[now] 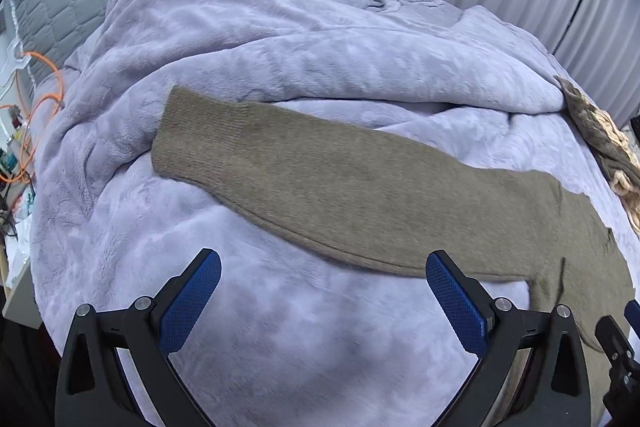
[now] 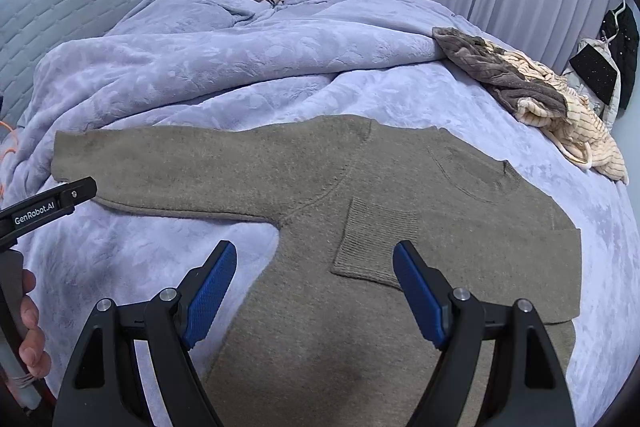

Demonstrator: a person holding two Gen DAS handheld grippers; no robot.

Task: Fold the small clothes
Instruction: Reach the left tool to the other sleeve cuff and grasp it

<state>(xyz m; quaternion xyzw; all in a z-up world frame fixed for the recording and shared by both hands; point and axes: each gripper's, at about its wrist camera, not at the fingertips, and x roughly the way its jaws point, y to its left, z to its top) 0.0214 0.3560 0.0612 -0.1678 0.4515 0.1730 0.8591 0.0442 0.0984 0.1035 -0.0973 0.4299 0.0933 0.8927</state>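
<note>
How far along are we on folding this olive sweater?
Early stage. Done: the olive sweater lies flat on the lavender blanket, one sleeve folded across its body. In hand: nothing; left gripper and right gripper hover open. Left: the outstretched sleeve, the body folds, and the heaped clothes.

Bare blanket (image 2: pixel 120 267) beside my left gripper (image 1: pixel 323 291) is free room; bunched fold (image 2: pixel 240 67) behind sweater (image 2: pixel 320 227) and clothes pile (image 2: pixel 540 99) far right block.
</note>
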